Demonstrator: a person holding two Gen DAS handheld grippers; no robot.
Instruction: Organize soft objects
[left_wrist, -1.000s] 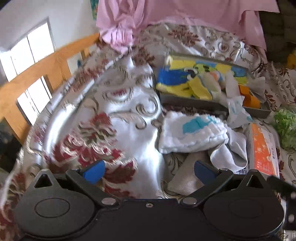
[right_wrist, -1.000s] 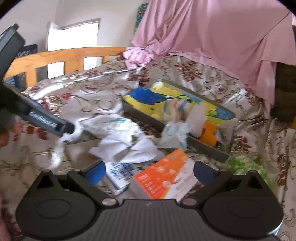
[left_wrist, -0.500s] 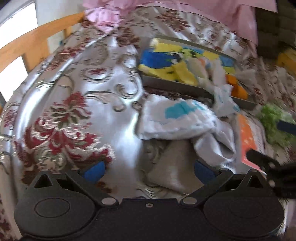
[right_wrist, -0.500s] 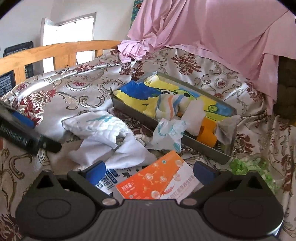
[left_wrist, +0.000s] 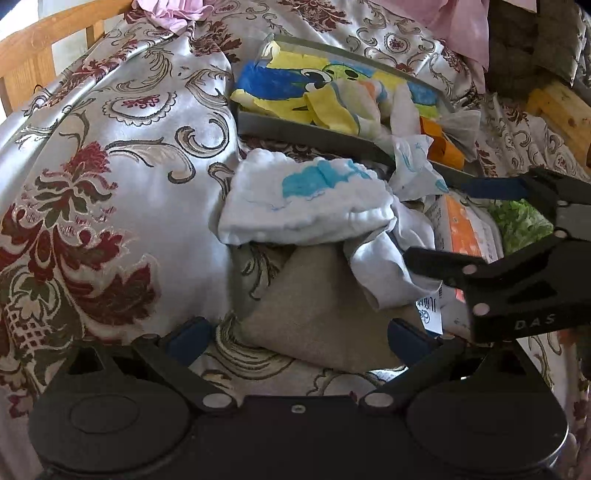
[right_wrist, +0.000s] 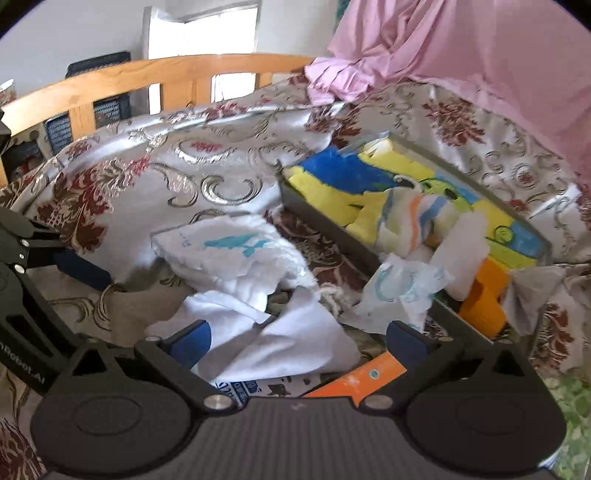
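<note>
Step in hand, as judged: approach for pickup, nothing gripped. The white cloth with the blue print (left_wrist: 306, 199) lies on the bedspread (left_wrist: 122, 155) just in front of the grey tray (left_wrist: 310, 134) that holds other soft items. Left gripper (left_wrist: 295, 332) and right gripper (right_wrist: 299, 338) both hover with fingers wide over the pile near that cloth; the next move calls for lowering one onto a fold and closing

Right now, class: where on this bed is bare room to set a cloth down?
Free: the bedspread between the wooden rail and the white cloth. Crowded: the grey tray, and the pile beside it.
</note>
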